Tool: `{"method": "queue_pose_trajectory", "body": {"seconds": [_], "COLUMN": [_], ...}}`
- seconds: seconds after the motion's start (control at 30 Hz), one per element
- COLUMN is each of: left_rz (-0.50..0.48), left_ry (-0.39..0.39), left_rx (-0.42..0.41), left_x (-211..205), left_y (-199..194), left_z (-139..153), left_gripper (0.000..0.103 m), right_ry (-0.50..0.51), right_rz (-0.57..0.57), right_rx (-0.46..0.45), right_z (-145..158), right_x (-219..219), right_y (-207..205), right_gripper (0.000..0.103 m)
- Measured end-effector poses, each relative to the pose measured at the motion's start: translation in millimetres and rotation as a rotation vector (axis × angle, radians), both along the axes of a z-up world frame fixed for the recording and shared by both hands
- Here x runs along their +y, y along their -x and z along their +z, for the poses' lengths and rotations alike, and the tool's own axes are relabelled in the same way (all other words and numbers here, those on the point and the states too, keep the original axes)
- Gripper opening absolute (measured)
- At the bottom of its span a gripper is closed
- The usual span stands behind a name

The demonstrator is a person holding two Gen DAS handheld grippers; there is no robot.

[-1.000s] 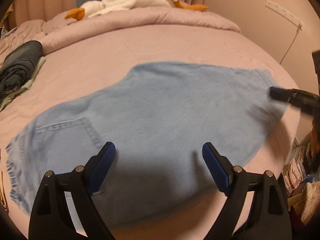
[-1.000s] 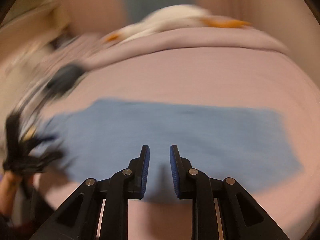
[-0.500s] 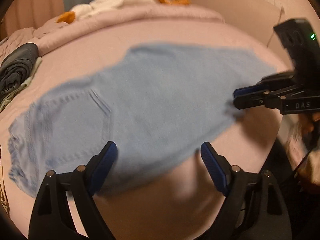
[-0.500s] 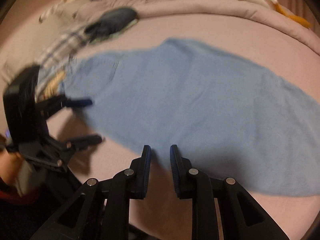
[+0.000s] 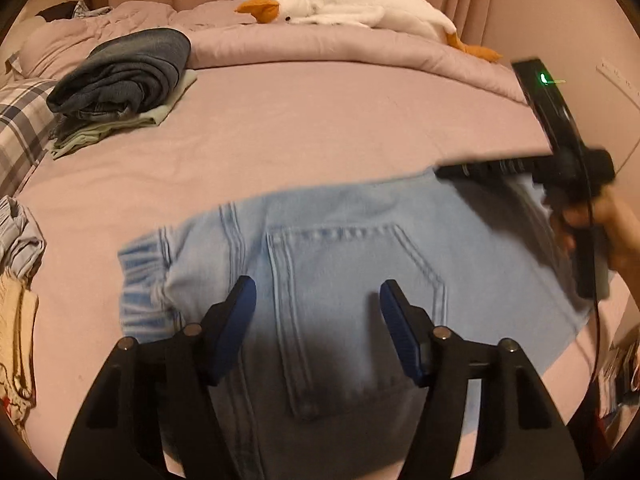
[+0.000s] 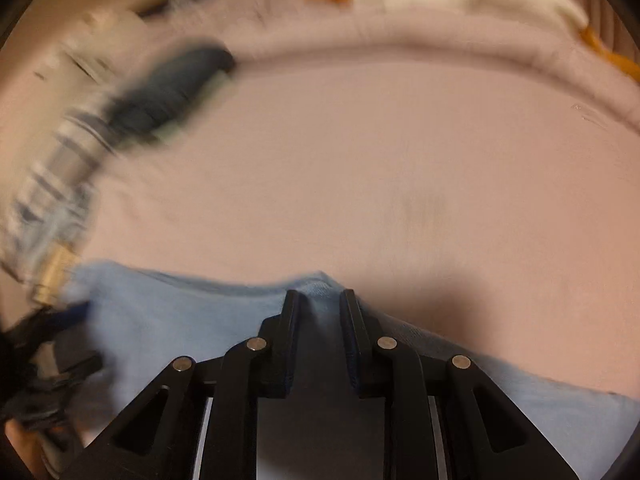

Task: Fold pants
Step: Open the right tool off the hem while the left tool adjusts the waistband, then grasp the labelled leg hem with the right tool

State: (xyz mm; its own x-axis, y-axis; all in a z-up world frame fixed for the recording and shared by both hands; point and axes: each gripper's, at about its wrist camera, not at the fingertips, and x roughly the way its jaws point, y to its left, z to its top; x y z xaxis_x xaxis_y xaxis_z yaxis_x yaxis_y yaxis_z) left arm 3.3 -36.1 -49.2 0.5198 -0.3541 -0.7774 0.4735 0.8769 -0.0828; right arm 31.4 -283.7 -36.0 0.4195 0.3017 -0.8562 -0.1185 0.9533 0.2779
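Light blue denim pants [image 5: 344, 264] lie flat on the pink bed, back pocket up, waistband toward the left. My left gripper [image 5: 318, 300] is open and hovers just above the pocket area, holding nothing. My right gripper [image 6: 319, 300] has its jaws nearly closed at the far edge of the pants [image 6: 180, 320], with a bit of denim rising between the tips. In the left wrist view the right gripper [image 5: 452, 170] reaches in from the right, over the pants' far right edge.
A folded stack of dark jeans and pale green cloth [image 5: 124, 80] sits at the back left. A white plush goose [image 5: 360, 12] lies on the rolled pink duvet [image 5: 320, 46]. Plaid fabric [image 5: 20, 128] and loose clothes [image 5: 16, 300] lie along the left edge.
My left gripper has moved left along the pants to above the back pocket. My right gripper has swung to the pants' far edge, its tips now at the denim.
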Motion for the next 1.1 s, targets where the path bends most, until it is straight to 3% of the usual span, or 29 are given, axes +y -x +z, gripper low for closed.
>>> {"method": "queue_pose_trajectory", "body": {"seconds": [0.03, 0.13, 0.23, 0.33, 0.4, 0.43, 0.47, 0.6, 0.67, 0.77, 0.8, 0.93, 1.1], "left_rz": [-0.008, -0.017, -0.014, -0.014, -0.020, -0.019, -0.017, 0.001, 0.000, -0.012, -0.024, -0.111, -0.242], "left_ry": [-0.015, -0.048, -0.038, -0.061, -0.087, -0.096, -0.104, -0.130, -0.125, -0.103, -0.074, 0.068, 0.181], "left_rx": [-0.006, -0.016, -0.010, -0.023, -0.023, -0.026, -0.027, -0.006, 0.013, -0.009, -0.005, 0.032, 0.130], "left_x": [0, -6, -7, -13, -19, -21, -22, -27, -30, -40, -44, -73, -124], "left_y": [4, 4, 2, -1, -1, -1, -1, 0, 4, 13, 16, 28, 31], "left_z": [-2, -4, -6, -11, -12, -13, -13, -11, -7, 4, 8, 26, 34], "left_gripper": [0.065, 0.067, 0.071, 0.077, 0.081, 0.083, 0.084, 0.085, 0.086, 0.087, 0.086, 0.087, 0.087], "right_ry": [-0.041, -0.106, -0.108, -0.031, 0.095, 0.117, 0.130, 0.110, 0.075, -0.040, -0.124, -0.284, -0.321], "right_rz": [-0.028, -0.105, -0.061, 0.023, 0.077, 0.091, 0.096, 0.055, -0.057, -0.331, -0.473, -0.862, -1.000], "right_rx": [-0.027, 0.017, -0.056, -0.065, -0.047, -0.090, -0.127, -0.135, -0.130, -0.175, -0.199, -0.215, -0.214], "right_z": [0, 10, 33, 32, 16, 16, 19, 32, 44, 65, 69, 52, 34], "right_x": [-6, -19, -17, -8, -2, -2, -3, -37, -75, -153, -192, -284, -325], "right_y": [0, 10, 47, 109, 157, 174, 194, 258, 276, 306, 324, 379, 407], "right_gripper": [0.021, 0.021, 0.021, 0.023, 0.023, 0.023, 0.024, 0.024, 0.025, 0.037, 0.044, 0.047, 0.047]}}
